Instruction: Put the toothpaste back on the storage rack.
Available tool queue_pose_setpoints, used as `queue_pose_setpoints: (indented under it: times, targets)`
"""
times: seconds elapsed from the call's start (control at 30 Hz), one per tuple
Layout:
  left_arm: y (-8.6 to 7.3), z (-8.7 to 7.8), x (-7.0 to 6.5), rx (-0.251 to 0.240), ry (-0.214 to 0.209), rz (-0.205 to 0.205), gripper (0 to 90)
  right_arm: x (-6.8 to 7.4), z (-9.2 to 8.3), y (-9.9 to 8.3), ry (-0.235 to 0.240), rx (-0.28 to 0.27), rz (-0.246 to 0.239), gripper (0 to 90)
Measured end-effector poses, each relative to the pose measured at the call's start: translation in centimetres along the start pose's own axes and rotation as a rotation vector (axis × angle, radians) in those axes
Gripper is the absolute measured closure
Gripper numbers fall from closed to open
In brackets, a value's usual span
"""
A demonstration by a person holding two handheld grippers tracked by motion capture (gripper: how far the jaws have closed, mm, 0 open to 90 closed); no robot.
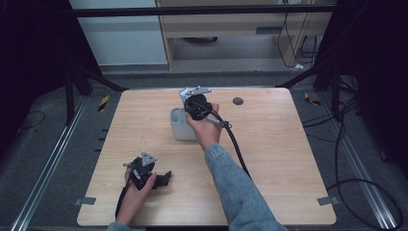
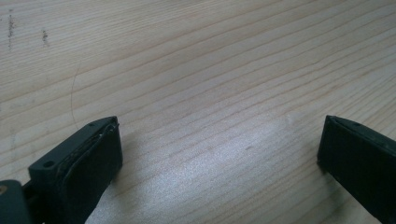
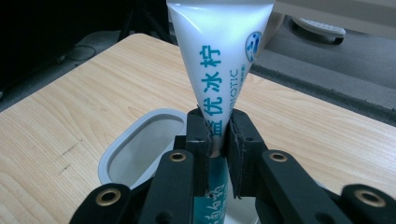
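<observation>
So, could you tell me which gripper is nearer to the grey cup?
The right. The right gripper hangs over the grey cup, shut on a white tube. The left gripper rests open on the table, well short of it.

Left tool jaws spread wide apart, nothing between them, low over bare light wood-grain tabletop; faint dark scuffs on tabletop at upper left.
</observation>
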State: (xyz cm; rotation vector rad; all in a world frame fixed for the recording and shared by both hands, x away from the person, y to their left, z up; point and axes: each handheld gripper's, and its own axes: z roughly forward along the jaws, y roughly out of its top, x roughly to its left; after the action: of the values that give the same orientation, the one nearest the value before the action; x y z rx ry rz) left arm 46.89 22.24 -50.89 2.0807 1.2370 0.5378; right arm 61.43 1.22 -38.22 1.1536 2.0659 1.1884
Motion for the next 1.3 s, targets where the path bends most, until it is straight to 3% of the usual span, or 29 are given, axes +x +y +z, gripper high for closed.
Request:
queue_pose_setpoints:
  times: [1.3]
  targets:
    - [-0.01,0.01,0.0,-0.002,0.001,-0.001,0.0,0.69,0.74,-0.67,0.011,0.05,-0.024,80.0]
